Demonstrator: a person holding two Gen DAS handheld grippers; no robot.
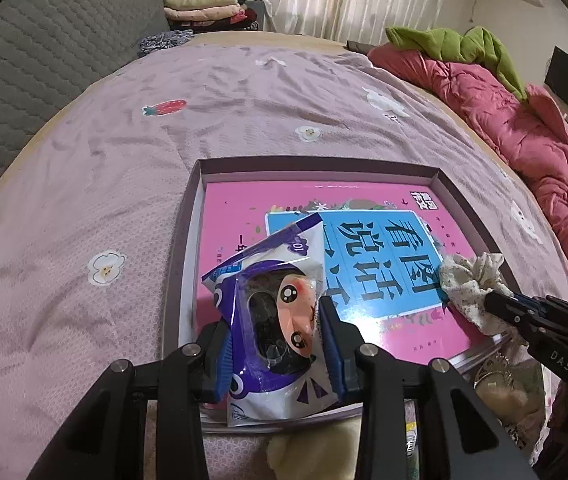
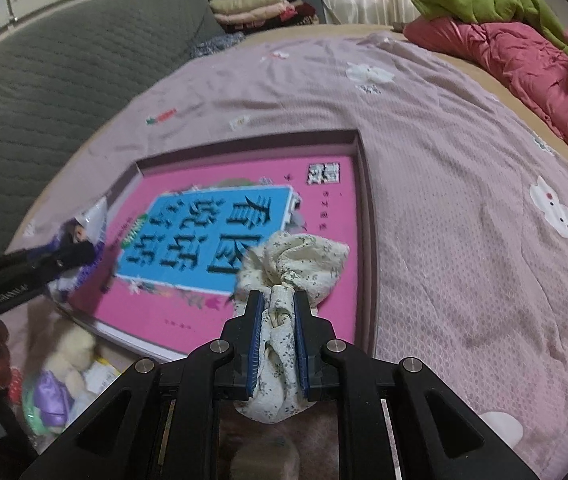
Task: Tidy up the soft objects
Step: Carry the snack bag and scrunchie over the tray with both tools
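My left gripper [image 1: 276,312] is shut on a purple and white plastic packet [image 1: 280,320] with a doll face showing through it, held over the near left corner of a shallow box [image 1: 192,216]. The box lies on the bed and holds a pink and blue book [image 1: 367,248]. My right gripper [image 2: 278,304] is shut on a cream floral fabric scrunchie [image 2: 295,260], held over the box's near right part. The left gripper with its packet [image 2: 80,236] shows at the left of the right wrist view. The scrunchie [image 1: 471,280] shows at the right of the left wrist view.
The bed has a lilac sheet [image 1: 124,184] with printed patches. A red quilt [image 1: 523,136] with a green cloth lies along the right. A grey headboard [image 1: 36,48] and folded clothes [image 1: 204,4] are at the back. Plush toys and packets [image 2: 64,372] lie near the box's front.
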